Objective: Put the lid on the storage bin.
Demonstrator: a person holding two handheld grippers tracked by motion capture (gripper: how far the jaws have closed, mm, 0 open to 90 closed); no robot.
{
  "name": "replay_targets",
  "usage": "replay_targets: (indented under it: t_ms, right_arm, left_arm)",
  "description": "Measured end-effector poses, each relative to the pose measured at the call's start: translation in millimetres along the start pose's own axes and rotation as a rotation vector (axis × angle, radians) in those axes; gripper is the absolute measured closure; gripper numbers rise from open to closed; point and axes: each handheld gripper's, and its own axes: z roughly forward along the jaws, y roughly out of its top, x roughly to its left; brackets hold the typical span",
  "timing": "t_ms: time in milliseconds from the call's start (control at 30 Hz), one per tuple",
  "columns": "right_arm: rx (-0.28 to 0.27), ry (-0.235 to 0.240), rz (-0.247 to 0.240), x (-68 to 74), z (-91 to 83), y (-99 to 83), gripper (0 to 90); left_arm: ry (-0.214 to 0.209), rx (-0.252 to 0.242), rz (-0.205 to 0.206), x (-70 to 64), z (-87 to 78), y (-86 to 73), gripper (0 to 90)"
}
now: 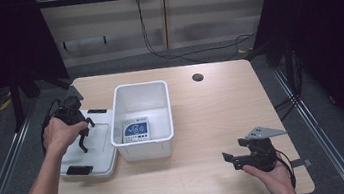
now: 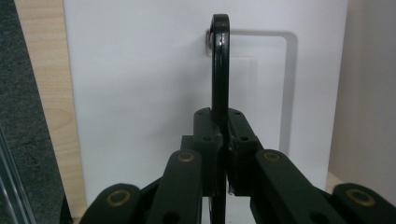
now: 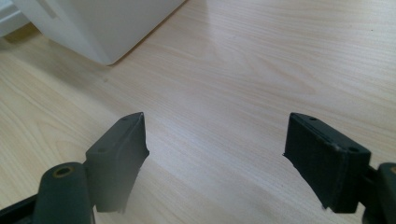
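Black handle [image 2: 220,70] on the white lid [image 1: 96,140] is clamped by left gripper [image 1: 82,134]; right gripper [image 3: 215,158] gapes above wooden table [image 1: 213,121].

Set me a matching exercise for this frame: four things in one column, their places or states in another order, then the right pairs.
Things:
1. left gripper
2. right gripper
3. white bin
4. white lid

States:
A. lies flat left of the bin
B. open above bare table
C. shut on the lid's black handle
D. holds a blue-and-white packet

Pairs: 1-C, 2-B, 3-D, 4-A
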Motion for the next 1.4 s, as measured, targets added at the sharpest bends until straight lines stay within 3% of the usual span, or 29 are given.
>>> replay_targets:
  t_ms: [467, 700, 1000, 1200, 1400]
  right_arm:
    - [0.007, 0.007, -0.002, 0.2, 0.6, 0.3, 19.9]
    - [0.011, 0.007, 0.004, -0.2, 0.7, 0.2, 19.6]
    - [0.013, 0.006, 0.003, -0.2, 1.2, 0.3, 19.3]
    - [0.013, 0.006, 0.007, -0.1, 1.3, 0.5, 19.1]
    - [0.011, 0.01, 0.006, 0.0, 0.9, 0.4, 19.1]
  left_arm:
    - [-0.022, 0.001, 0.001, 17.1, -11.3, -8.1, 84.7]
    - [-0.043, 0.005, -0.004, 26.7, -25.8, -12.0, 84.7]
    - [-0.05, -0.001, -0.005, 30.4, -30.6, -14.7, 84.8]
    - [-0.056, -0.008, -0.012, 33.8, -43.0, -16.5, 84.8]
    - [-0.06, -0.011, 0.024, 31.3, -50.1, -16.5, 84.8]
